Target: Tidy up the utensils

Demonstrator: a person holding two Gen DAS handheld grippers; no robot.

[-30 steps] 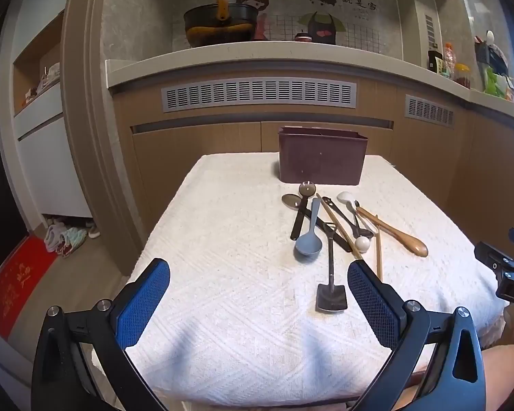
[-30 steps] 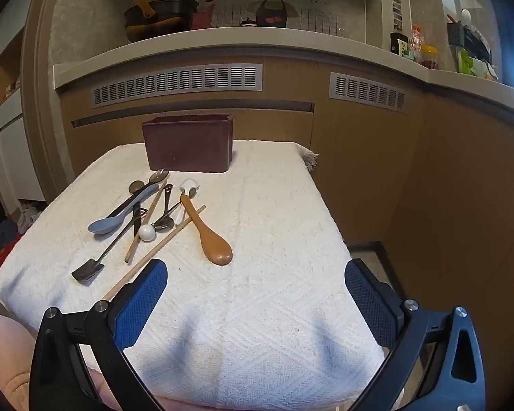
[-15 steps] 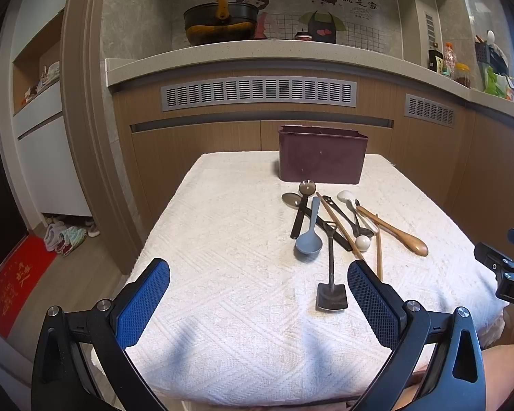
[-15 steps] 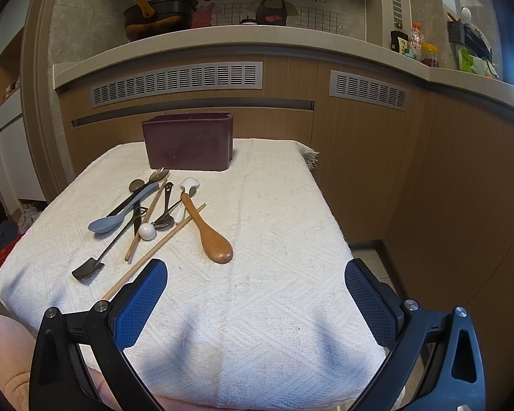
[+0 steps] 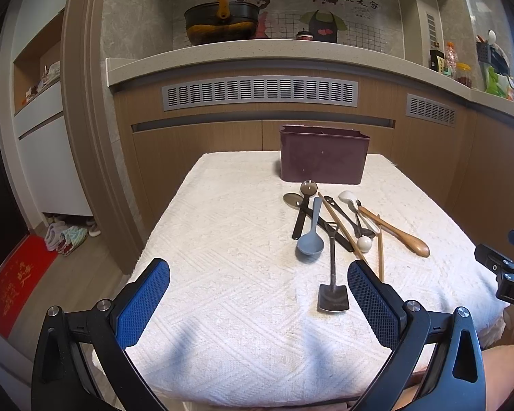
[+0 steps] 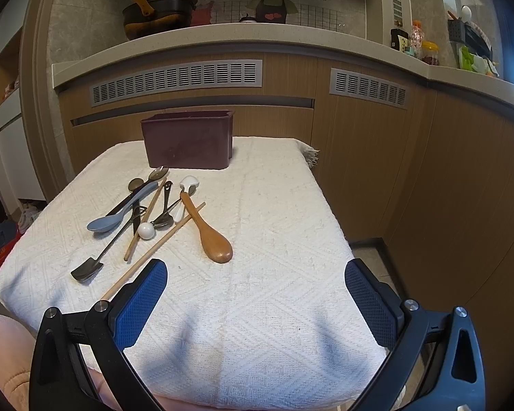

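Observation:
A pile of utensils lies on the white cloth-covered table (image 5: 229, 274): a grey-blue spoon (image 5: 310, 242), a black shovel-shaped spoon (image 5: 333, 296), a wooden spoon (image 5: 399, 234), chopsticks (image 5: 380, 257), a white ball-ended stick (image 5: 364, 243) and several dark spoons. A dark maroon box (image 5: 323, 157) stands behind them. My left gripper (image 5: 258, 294) hovers open over the near edge, left of the pile. In the right wrist view the wooden spoon (image 6: 212, 236), the maroon box (image 6: 188, 140) and the shovel spoon (image 6: 87, 270) show; my right gripper (image 6: 255, 294) is open, empty, to the pile's right.
Wooden cabinets with vent grilles (image 5: 258, 92) and a counter rise behind the table. A black pot (image 5: 221, 24) sits on the counter. The floor drops off at the left with a red mat (image 5: 10, 287) and slippers. A person's knee (image 6: 3, 352) is at the near edge.

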